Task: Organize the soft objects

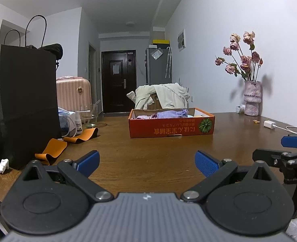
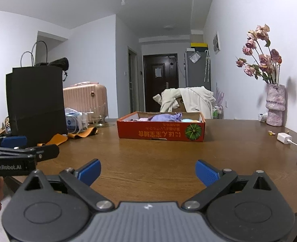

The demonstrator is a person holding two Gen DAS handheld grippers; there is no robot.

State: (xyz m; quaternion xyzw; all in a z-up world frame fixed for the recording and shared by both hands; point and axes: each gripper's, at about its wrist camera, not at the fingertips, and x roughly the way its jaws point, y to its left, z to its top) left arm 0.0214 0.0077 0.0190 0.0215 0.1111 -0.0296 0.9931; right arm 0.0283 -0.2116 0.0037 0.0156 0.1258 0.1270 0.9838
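A red cardboard box [image 1: 171, 126] [image 2: 160, 131] stands on the wooden table ahead of both grippers. It holds soft cloths, a purple one [image 1: 171, 113] [image 2: 166, 117] on top, with pink and light blue pieces beside it. My left gripper [image 1: 147, 162] is open and empty, low over the near table edge. My right gripper [image 2: 148, 171] is open and empty beside it, to the right. Each gripper shows at the other view's edge, the right one [image 1: 289, 149] and the left one [image 2: 17, 149]. An orange strip [image 1: 53, 151] [image 2: 57, 139] lies on the table at the left.
A tall black paper bag [image 1: 25, 104] [image 2: 35, 100] stands at the left, with a glass [image 1: 90, 115] and small bottles next to it. A vase of dried roses [image 1: 252, 97] [image 2: 275, 104] and a white charger [image 1: 270, 124] [image 2: 284, 137] sit at the right. A chair draped with clothes [image 1: 162, 95] stands behind the table.
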